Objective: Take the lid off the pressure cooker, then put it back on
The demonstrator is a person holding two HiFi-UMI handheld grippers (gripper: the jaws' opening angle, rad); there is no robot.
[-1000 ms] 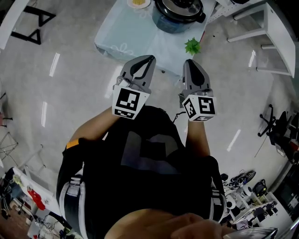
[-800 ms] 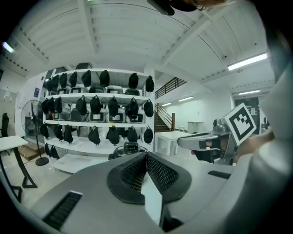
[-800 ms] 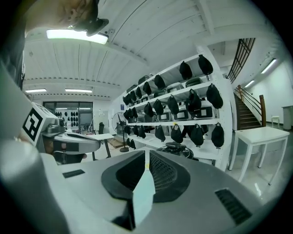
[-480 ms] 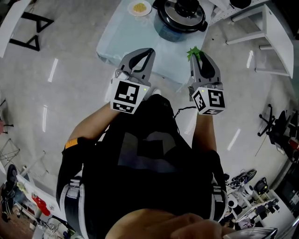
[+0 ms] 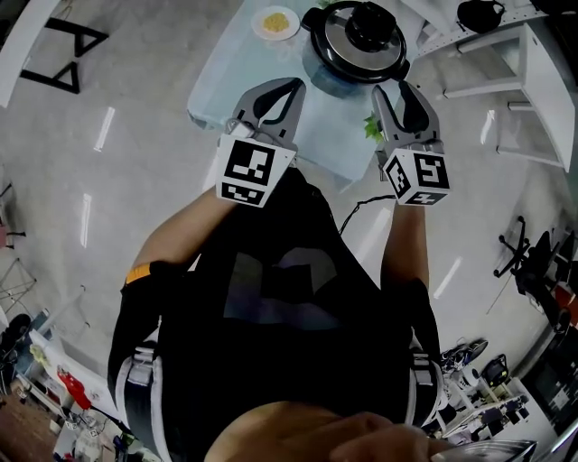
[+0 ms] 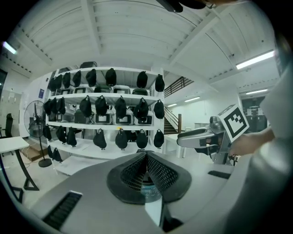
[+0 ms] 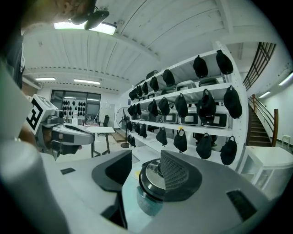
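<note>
Grey and closed tip to tip, the left gripper (image 5: 294, 85) is clenched on nothing; in its own view the black meshed pads (image 6: 158, 173) meet in one line, with only a sliver of the pressure cooker (image 6: 149, 191) showing low behind them. The right gripper (image 5: 400, 90) is released, its jaws standing well apart with nothing gripped. They have just been opening. Its own view looks between them at the cooker's steel lid (image 7: 153, 177), which neither pad touches.

In the head view the pressure cooker (image 5: 357, 41) sits at the top centre of the frame on a table under a pale blue cloth (image 5: 230, 68), lid (image 5: 339, 45) on and black knob (image 5: 368, 16) upward. It lies above and between the two grippers: up and to the right of the left one, up and to the left of the right one, near both but clear of them. A small plate of yellow food (image 5: 275, 23) stands just left of the cooker.

A second ago both grippers sat lower in the frame, short of the table edge, and the cooker was cut by the top border. Now they reach over the cloth, the whole lid shows, and the right jaws, then together, are parted.
</note>
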